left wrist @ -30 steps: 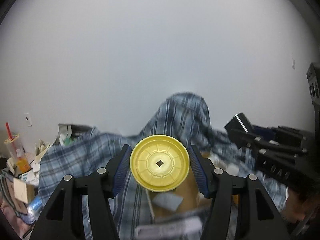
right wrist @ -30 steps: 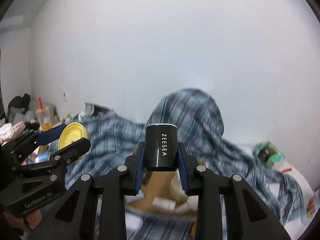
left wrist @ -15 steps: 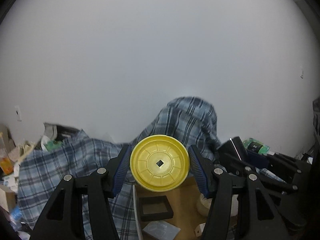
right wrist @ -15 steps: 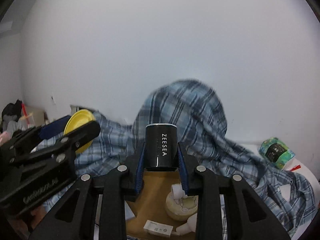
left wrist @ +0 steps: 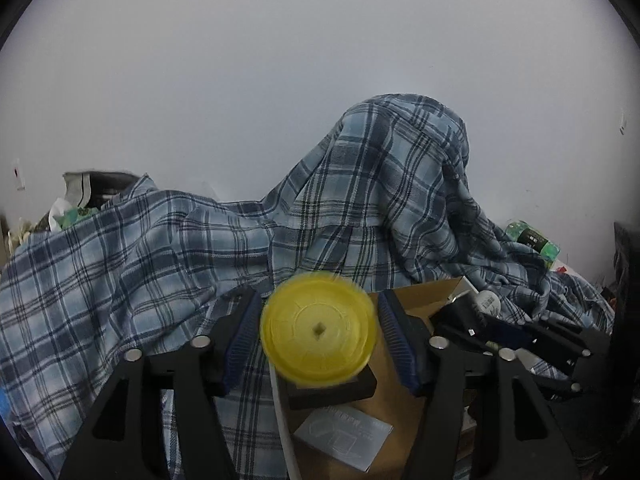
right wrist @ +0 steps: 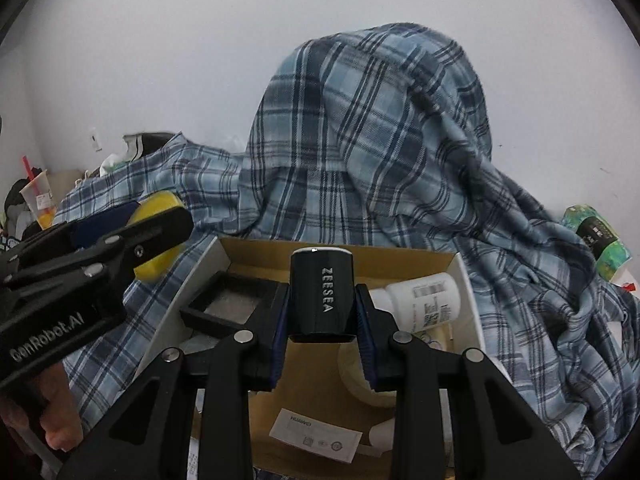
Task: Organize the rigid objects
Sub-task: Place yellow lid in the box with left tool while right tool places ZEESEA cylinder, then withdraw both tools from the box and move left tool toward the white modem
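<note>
My left gripper frames a round yellow lid, blurred, with a small gap at each pad, just above the left edge of an open cardboard box. The lid also shows in the right wrist view. My right gripper is shut on a black ZEESEA cylinder, held upright over the box. The box holds a white bottle, a black frame, a white card and a cream roll.
A blue plaid shirt drapes over a hump behind the box and spreads to both sides. A green packet lies at the right. A drink cup with a red straw stands far left. A white wall is behind.
Both grippers have come down and forward toward the box, which now fills the lower view. The yellow lid has gone blurred and sits loose between the left pads.
</note>
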Tool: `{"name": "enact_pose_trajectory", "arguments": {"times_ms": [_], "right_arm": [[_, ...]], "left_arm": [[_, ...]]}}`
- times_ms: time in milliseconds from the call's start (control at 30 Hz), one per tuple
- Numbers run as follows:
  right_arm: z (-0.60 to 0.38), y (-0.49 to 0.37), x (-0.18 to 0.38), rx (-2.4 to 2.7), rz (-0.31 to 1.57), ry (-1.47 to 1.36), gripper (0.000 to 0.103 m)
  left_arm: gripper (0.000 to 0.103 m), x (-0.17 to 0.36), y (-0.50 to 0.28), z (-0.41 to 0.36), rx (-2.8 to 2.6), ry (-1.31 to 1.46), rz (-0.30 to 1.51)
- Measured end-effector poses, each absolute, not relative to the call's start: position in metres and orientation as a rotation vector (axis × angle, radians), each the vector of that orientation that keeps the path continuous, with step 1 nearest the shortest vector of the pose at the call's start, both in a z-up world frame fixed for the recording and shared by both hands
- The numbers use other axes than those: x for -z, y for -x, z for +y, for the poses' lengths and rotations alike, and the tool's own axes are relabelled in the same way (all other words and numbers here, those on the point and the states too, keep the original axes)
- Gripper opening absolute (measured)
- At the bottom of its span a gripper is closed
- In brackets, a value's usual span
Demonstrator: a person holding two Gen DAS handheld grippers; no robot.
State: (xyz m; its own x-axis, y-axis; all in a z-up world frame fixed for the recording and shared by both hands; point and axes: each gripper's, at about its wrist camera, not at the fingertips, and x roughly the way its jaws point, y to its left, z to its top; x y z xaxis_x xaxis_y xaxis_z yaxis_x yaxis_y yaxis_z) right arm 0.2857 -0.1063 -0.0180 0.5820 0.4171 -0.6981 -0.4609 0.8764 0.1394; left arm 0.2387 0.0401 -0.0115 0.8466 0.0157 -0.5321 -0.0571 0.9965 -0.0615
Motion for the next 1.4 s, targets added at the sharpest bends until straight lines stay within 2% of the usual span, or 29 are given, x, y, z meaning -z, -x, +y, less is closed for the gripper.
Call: {"name": "enact_pose_trajectory", "arguments": {"times_ms": [33, 67, 100, 333, 533, 733, 800, 833, 900, 933, 967, 1000, 1100, 1400], "right_arm": [[-0.107, -0.284, 0.018, -0.51, 0.791, 0.061, 0.044], [-0.109, -0.283, 0.017, -0.507, 0.783, 0.059, 0.051], [-0.11, -0.283, 0.015, -0.505, 0.772, 0.058, 0.053], [-0.121, -0.279, -0.002, -0.489, 0.72, 0.048, 0.053], [-0.136, -0.263, -0.04, -0.477, 0.628, 0.039, 0.053], [-0.149, -0.225, -0.081, -0.488, 0.513, 0.051, 0.053], [-0.156, -0.211, -0.092, -0.493, 0.483, 0.051, 0.053], [-0.159, -0.204, -0.096, -0.494, 0.469, 0.05, 0.055], [-0.165, -0.191, -0.103, -0.488, 0.444, 0.049, 0.066], [-0.168, -0.185, -0.105, -0.479, 0.433, 0.046, 0.081], [-0.172, -0.179, -0.107, -0.468, 0.418, 0.037, 0.098], [-0.177, -0.172, -0.108, -0.455, 0.403, 0.026, 0.103], [-0.19, -0.159, -0.107, -0.421, 0.38, 0.01, 0.103], [-0.216, -0.155, -0.071, -0.372, 0.466, 0.019, 0.103]], "left_arm": [[0.078, 0.013, -0.239, 0.042, -0.039, 0.088, 0.563], [0.079, 0.013, -0.238, 0.043, -0.04, 0.093, 0.557], [0.079, 0.012, -0.237, 0.043, -0.043, 0.094, 0.55], [0.08, -0.003, -0.227, 0.04, -0.042, 0.087, 0.496], [0.08, -0.026, -0.211, 0.037, -0.036, 0.08, 0.446], [0.08, -0.055, -0.17, 0.032, -0.045, 0.053, 0.346], [0.084, -0.064, -0.152, 0.032, -0.031, 0.064, 0.316], [0.09, -0.068, -0.142, 0.031, -0.021, 0.065, 0.299], [0.096, -0.073, -0.129, 0.028, -0.011, 0.055, 0.274], [0.103, -0.076, -0.121, 0.026, -0.008, 0.045, 0.259], [0.103, -0.077, -0.112, 0.023, -0.004, 0.033, 0.247], [0.103, -0.078, -0.105, 0.021, 0.0, 0.025, 0.24], [0.103, -0.076, -0.086, 0.017, 0.005, 0.023, 0.224], [0.103, -0.039, -0.07, 0.016, 0.014, 0.057, 0.273]]}}
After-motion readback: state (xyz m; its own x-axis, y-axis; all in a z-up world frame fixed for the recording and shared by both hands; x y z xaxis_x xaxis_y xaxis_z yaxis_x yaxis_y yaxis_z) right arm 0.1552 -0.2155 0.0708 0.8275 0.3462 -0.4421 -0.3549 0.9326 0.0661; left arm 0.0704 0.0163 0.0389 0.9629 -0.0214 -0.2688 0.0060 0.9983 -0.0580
